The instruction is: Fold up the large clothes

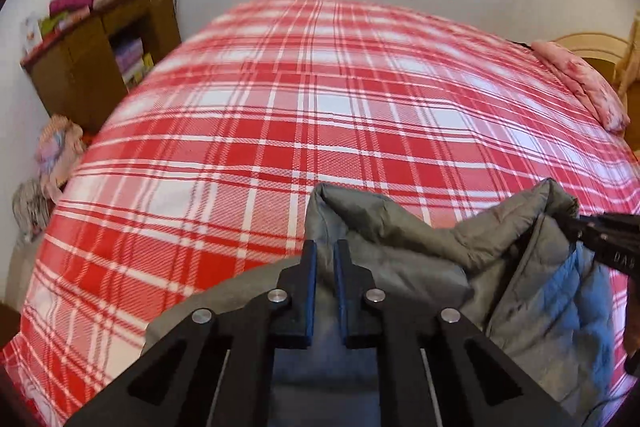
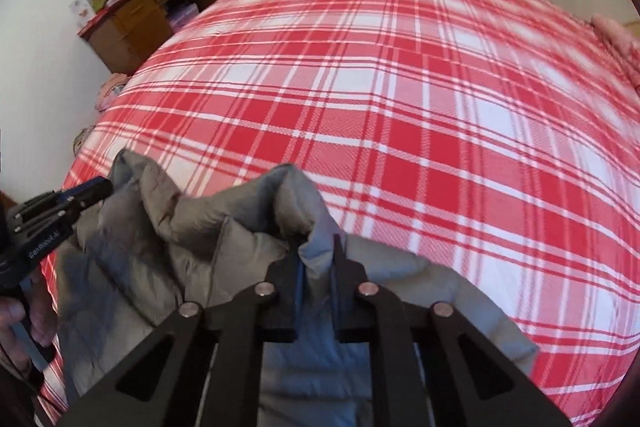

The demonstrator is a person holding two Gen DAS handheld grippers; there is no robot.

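Grey padded jacket (image 1: 404, 239) gripped at raised edge by left tool (image 1: 325, 255); second fold clenched by right tool (image 2: 318, 255), at 3 o'clock. Jacket laid on plaid bed (image 1: 280, 107).

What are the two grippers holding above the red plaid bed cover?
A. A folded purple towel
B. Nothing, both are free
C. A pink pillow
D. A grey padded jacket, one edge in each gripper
D: the left gripper and the right gripper are each shut on a raised edge of the grey padded jacket, which hangs over the bed cover.
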